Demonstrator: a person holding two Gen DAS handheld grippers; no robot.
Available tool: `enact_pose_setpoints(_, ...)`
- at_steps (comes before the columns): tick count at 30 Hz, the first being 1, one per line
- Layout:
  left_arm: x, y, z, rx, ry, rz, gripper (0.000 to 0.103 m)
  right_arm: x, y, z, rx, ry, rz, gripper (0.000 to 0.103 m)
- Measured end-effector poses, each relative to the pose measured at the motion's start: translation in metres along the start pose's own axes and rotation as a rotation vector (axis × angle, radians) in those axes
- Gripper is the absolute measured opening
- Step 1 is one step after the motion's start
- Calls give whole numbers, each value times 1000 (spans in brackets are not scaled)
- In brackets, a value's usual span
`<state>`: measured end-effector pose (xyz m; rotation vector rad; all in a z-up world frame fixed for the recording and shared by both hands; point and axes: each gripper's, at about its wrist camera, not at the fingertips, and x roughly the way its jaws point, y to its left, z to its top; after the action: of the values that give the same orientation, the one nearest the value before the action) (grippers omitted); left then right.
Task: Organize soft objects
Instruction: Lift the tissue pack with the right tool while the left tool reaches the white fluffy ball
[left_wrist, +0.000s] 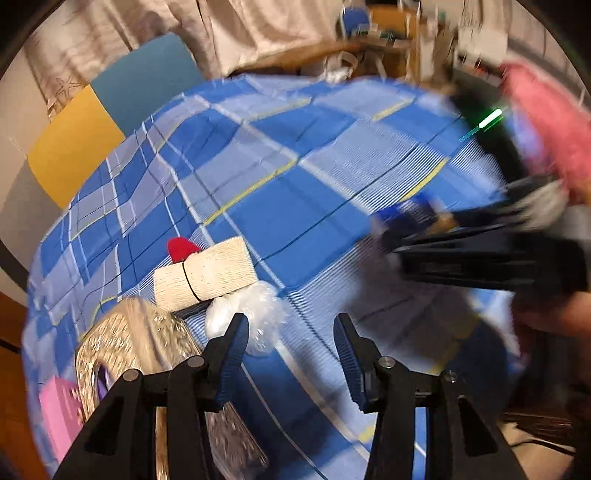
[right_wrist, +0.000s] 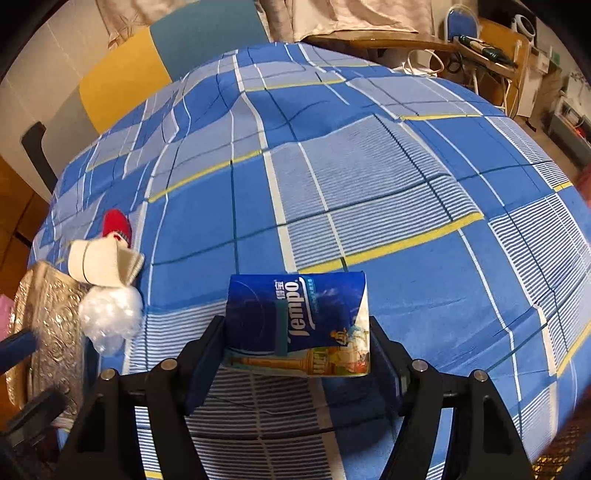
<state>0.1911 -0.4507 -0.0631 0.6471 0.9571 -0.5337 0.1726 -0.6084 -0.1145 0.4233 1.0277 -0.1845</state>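
The right gripper (right_wrist: 295, 339) clamps a blue Tempo tissue packet (right_wrist: 299, 325); the left gripper (left_wrist: 291, 354) hangs open, empty, beside the embossed silver tray (left_wrist: 140, 343) at the bed's (right_wrist: 369, 184) left edge.

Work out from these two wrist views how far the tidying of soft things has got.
Done: nothing clearly; the embossed silver tray shows nothing visibly placed in it. In hand: the right gripper clamps a blue Tempo tissue pack. Left: the cream rolled bandage, clear crinkled plastic bag and red soft item lie beside the tray; the left gripper is open, empty.
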Motion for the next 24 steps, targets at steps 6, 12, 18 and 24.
enact_pose_setpoints(6,45,2,8,-46,114,51,48,-1,-6,1,56,7,43,73)
enact_pose_setpoints(12,67,17,6,-141,141,101,48,-3,-10,1,94,0,76,73)
enact_pose_setpoints(18,73,27,-4,-230,112,71,26,-6,-11,1,109,-11,89,73)
enact_pose_setpoints(24,41,11,-27,-223,-15,-72,14,-13,-19,1,143,-27,93,73)
